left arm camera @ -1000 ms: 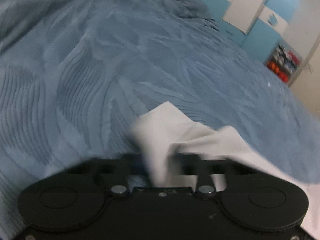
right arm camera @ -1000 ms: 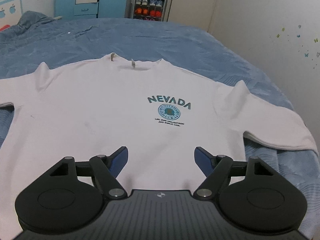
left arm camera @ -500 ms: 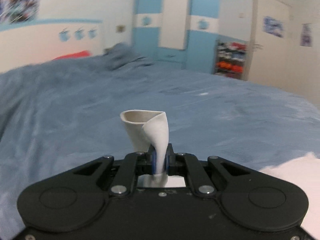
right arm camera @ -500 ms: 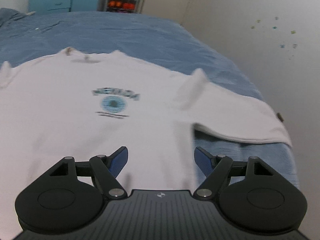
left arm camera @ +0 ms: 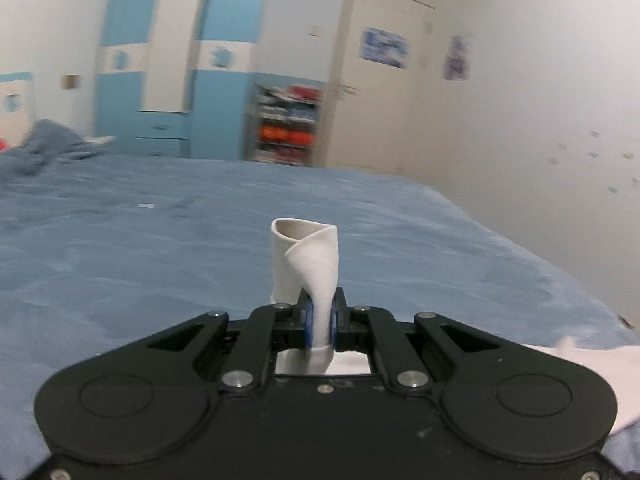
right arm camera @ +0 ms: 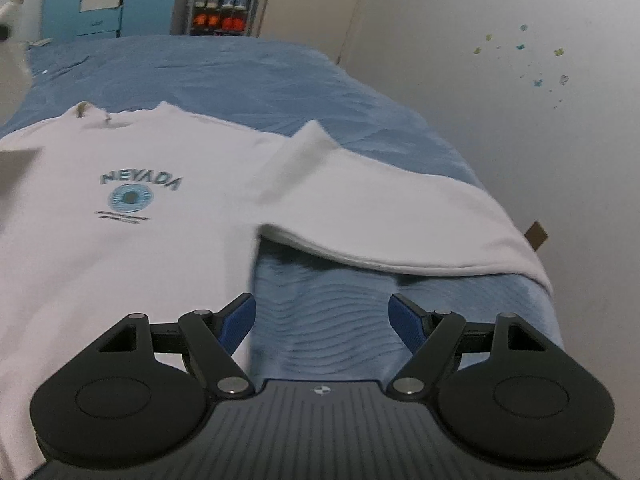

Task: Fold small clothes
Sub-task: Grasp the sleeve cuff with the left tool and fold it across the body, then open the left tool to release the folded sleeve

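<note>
— Blue bedspread fills both views, with a wardrobe and shoe rack at the far wall. What has changed for you since a second ago?

— Your left gripper has swung up: a second ago it looked down at the spread with the cloth blurred across it, and now it faces the far wall. Its jaws are clamped on a white cuff, which stands up from between the fingers, curled into an open tube. Your right gripper has drifted right; the NEVADA print that sat ahead of it now lies off to the left.

— Where is the shirt relative to that right one?

— Flat on the spread, ahead and to the left. Your left finger overlaps the shirt's edge, the right finger is over bare spread, and the jaws are wide with nothing between them. The sleeve lies ahead, reaching right to the bed's edge.

— What does each view miss?

— Only the right shows the print and whole sleeve. Only the left shows the pinched cuff; it catches just a corner of white shirt at lower right.
</note>
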`<state>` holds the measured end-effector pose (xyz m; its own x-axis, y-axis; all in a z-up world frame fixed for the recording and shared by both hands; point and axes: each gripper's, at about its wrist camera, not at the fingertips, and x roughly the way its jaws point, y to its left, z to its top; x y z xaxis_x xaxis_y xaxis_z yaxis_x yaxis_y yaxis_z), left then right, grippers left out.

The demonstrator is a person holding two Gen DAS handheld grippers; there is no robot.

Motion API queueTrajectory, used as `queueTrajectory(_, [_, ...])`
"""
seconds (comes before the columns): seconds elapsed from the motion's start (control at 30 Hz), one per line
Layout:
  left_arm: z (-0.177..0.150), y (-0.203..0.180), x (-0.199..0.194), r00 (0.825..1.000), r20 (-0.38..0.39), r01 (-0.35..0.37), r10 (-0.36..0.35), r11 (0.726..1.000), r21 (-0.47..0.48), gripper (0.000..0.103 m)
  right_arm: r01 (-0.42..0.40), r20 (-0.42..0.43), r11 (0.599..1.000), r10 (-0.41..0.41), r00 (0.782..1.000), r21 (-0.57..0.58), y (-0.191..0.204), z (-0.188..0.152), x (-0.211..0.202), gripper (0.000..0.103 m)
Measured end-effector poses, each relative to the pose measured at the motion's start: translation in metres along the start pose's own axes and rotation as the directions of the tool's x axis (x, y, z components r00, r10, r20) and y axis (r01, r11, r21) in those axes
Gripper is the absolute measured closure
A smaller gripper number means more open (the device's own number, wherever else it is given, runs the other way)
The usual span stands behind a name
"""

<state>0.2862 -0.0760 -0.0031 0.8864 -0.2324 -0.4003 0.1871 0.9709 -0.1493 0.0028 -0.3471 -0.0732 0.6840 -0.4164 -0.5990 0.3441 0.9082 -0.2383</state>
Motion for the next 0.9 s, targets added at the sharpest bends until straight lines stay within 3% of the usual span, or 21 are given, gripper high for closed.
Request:
queueTrajectory(0.13, [-0.002,-0.073,0.017,0.994,0.008,0.108,-0.108,0.993,0.038,0.097,-0.002,-0.007,0.998,0.002,1.0,0.063,-0.013,-0.006,0.01,0.014])
queueTrajectory(0.23, [-0.015,-0.121,0.033,0.978,-0.03,0.208,-0.208,0.978,0.014,0.097,-0.032,-0.027,0.992,0.036,0.999,0.12,-0.02,-0.013,0.017,0.014])
queueTrajectory(0.3, [-0.033,-0.141,0.047,0.957,-0.093,0.277,-0.275,0.961,0.018,0.093,-0.043,-0.043,0.99,0.049,0.998,0.133,-0.02,-0.017,0.022,0.014])
queueTrajectory(0.37, [-0.056,-0.156,0.066,0.922,-0.204,0.337,-0.33,0.942,-0.002,0.069,-0.043,-0.054,0.991,0.05,0.997,0.127,-0.018,-0.019,0.026,0.014])
queueTrajectory(0.43, [-0.075,-0.156,0.081,0.893,-0.289,0.356,-0.346,0.934,-0.017,0.069,-0.045,-0.062,0.992,0.053,0.997,0.118,-0.015,-0.02,0.029,0.014])
queueTrajectory(0.47, [-0.077,-0.153,0.083,0.894,-0.3,0.347,-0.332,0.938,-0.004,0.069,-0.045,-0.065,0.993,0.052,0.997,0.108,-0.014,-0.019,0.029,0.014])
queueTrajectory(0.57, [-0.07,-0.125,0.067,0.936,-0.267,0.253,-0.231,0.966,0.051,0.059,-0.042,-0.045,0.994,0.047,0.998,0.102,-0.016,-0.016,0.024,0.014])
queueTrajectory(0.67, [-0.061,-0.08,0.046,0.954,-0.264,0.172,-0.141,0.98,0.1,0.057,-0.052,-0.037,0.991,0.057,0.998,0.125,-0.019,-0.011,0.019,0.014])
queueTrajectory(0.73, [-0.062,-0.049,0.024,0.965,-0.259,0.078,-0.036,0.985,0.154,0.056,-0.07,-0.025,0.987,0.074,0.997,0.148,-0.02,-0.007,0.014,0.014])
queueTrajectory(0.8, [-0.067,-0.028,0.005,0.968,-0.248,0.006,0.043,0.981,0.194,0.054,-0.097,-0.01,0.98,0.1,0.995,0.177,-0.021,-0.001,0.011,0.014])
queueTrajectory(0.9, [-0.084,-0.002,-0.007,0.954,-0.266,-0.072,0.14,0.966,0.249,0.053,-0.151,0.03,0.966,0.148,0.988,0.208,-0.015,0.015,0.012,0.018])
